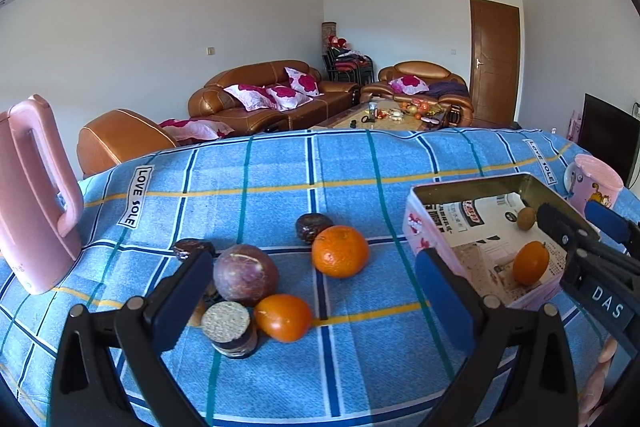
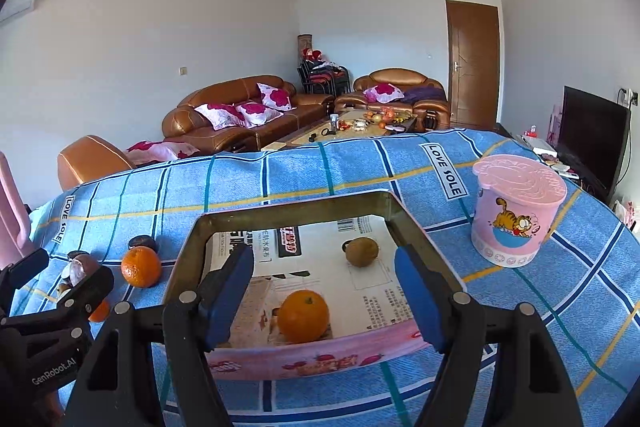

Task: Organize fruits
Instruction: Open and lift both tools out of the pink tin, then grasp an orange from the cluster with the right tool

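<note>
My left gripper (image 1: 312, 307) stands open above loose fruit on the blue checked cloth: a purple passion fruit (image 1: 245, 274), an orange (image 1: 283, 317), a bigger orange (image 1: 340, 251) and two dark passion fruits (image 1: 314, 227). None of them touches its pads. My right gripper (image 2: 324, 297) is open over the pink tin box (image 2: 288, 211), which is lined with newspaper. Inside lie an orange (image 2: 303, 315) below the fingers and a kiwi (image 2: 362, 251) farther back. The pads press on nothing.
A cork-lidded jar (image 1: 230, 327) stands beside the left finger. A pink kettle (image 1: 36, 195) is at the left table edge. A lidded pink cup (image 2: 516, 211) stands right of the box. Sofas and a coffee table lie beyond the table's far edge.
</note>
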`<state>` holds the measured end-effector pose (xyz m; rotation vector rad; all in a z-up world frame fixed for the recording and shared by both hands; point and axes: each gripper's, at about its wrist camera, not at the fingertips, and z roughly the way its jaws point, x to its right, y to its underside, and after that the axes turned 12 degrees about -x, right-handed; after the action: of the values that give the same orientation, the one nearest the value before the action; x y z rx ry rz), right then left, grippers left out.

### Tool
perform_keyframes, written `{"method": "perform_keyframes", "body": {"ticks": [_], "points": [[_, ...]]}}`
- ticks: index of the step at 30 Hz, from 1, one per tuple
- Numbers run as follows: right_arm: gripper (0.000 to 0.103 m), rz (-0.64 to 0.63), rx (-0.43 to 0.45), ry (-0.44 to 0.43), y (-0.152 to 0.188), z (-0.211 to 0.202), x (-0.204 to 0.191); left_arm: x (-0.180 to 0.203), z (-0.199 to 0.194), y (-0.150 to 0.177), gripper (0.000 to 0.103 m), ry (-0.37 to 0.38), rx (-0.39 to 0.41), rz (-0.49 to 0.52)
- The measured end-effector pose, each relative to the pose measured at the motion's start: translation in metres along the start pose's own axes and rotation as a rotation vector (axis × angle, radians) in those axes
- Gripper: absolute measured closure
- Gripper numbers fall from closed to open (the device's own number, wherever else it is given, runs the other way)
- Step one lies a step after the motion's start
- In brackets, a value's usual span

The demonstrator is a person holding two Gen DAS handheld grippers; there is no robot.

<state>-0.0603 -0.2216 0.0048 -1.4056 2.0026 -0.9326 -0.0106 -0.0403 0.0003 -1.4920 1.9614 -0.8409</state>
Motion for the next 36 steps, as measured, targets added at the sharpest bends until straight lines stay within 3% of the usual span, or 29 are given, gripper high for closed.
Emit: {"method": "perform_keyframes", "body": {"ticks": [13,27,33,36], "points": [[0.028,-0.114,-0.01,-0.019,0.007,-0.001,-0.067,-0.048,0.002,0.004,0.0,-0.042,-0.02,-0.046],[0.029,-0.167,-0.064,-0.061,0.008,0.008,-0.104,-0.098,0.005,0.0,0.0,-0.125,-0.035,-0.115],[0.029,-0.238,-0.101,-0.151,0.012,0.009,-0.121,-0.138,0.008,-0.003,0.0,-0.152,-0.063,-0.203],[0.038,-0.291,-0.133,-0.215,0.017,0.011,-0.136,-0.149,0.008,-0.003,0.001,-0.159,-0.077,-0.203]]}}
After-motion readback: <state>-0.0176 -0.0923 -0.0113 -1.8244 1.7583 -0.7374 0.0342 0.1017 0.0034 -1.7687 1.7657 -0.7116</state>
